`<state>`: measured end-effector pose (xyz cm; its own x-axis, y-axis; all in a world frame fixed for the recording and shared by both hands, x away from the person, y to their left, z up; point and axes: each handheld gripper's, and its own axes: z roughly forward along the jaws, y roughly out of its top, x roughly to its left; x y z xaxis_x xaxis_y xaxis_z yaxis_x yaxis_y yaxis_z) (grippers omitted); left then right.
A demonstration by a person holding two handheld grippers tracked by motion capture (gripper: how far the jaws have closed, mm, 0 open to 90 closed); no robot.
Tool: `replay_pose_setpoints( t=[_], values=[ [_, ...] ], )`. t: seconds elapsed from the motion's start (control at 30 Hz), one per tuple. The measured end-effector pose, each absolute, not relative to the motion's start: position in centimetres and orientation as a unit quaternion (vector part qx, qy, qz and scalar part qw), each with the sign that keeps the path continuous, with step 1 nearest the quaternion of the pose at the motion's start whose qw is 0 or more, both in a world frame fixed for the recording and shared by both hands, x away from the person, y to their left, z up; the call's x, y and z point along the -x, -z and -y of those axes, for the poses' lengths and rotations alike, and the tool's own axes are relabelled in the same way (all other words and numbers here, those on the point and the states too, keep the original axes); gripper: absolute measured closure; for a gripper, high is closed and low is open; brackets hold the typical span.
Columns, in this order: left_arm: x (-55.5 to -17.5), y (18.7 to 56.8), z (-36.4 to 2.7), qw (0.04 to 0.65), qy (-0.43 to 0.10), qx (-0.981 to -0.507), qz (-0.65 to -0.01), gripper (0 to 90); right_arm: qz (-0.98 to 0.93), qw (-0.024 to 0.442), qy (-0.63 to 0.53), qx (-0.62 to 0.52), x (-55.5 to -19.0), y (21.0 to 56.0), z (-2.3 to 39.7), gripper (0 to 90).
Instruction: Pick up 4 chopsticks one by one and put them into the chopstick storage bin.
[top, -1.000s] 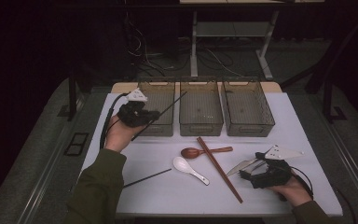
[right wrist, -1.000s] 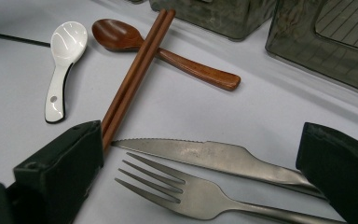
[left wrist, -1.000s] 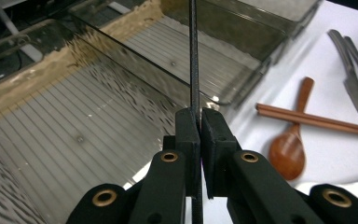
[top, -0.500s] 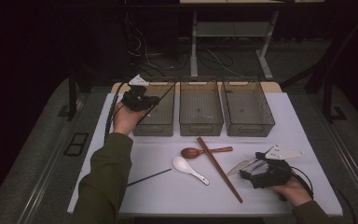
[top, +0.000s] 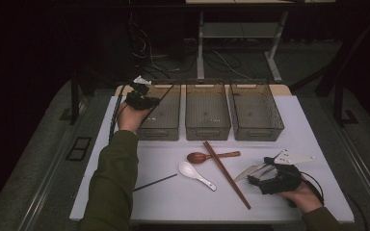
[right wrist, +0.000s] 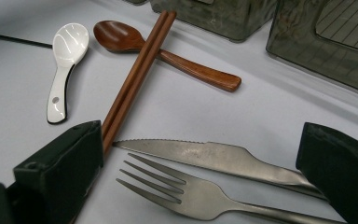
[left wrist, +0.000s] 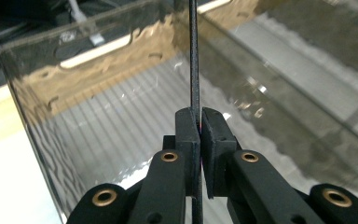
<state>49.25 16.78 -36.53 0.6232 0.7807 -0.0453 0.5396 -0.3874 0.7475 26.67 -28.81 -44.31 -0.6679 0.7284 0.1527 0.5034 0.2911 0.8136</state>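
**A:** Which step are you on?

**B:** Sorting, as I read it. My left gripper [top: 144, 98] has its jaws pressed together on a thin black chopstick [left wrist: 195, 56], and I've got it over the leftmost of three smoky translucent plastic bins [top: 161, 126]. In the left gripper view the stick runs straight up from between the pads, with the bin's ribbed floor below it.

**A:** And its mate?

**B:** A second thin black chopstick [top: 155, 182] lies on the white table [top: 125, 202], near the white ceramic soup spoon [top: 196, 174].

**A:** Next move?

**B:** I'd judge it needs lowering so the stick tips inside the walls, then parting the jaws. It's long and slender, so it could catch the rim or pivot in the pads.

**A:** Your right side?

**B:** The right gripper [top: 272, 179] rests on the table with jaws wide apart, a steel knife [right wrist: 214, 156] and steel fork [right wrist: 186, 191] lying between them, not gripped. The brown wooden chopstick pair [right wrist: 137, 70] crosses a brown wooden spoon [right wrist: 168, 56] nearby.
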Motion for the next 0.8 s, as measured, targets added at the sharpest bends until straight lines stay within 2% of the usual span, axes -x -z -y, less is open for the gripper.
replay_pose_setpoints(
  t=[0.47, 0.8],
  values=[
    [-50.1, 38.5, -16.8, 0.335, -0.132, -0.818, -0.448, 84.8, -0.794, 0.124, -0.452, -0.387, -26.6, 44.3, 28.8, 0.5],
    [-49.8, 37.9, -16.9, 0.354, -0.133, -0.811, -0.446, 69.9, -0.795, 0.123, -0.451, -0.387, -26.7, 44.3, 28.8, 0.5]
  ],
)
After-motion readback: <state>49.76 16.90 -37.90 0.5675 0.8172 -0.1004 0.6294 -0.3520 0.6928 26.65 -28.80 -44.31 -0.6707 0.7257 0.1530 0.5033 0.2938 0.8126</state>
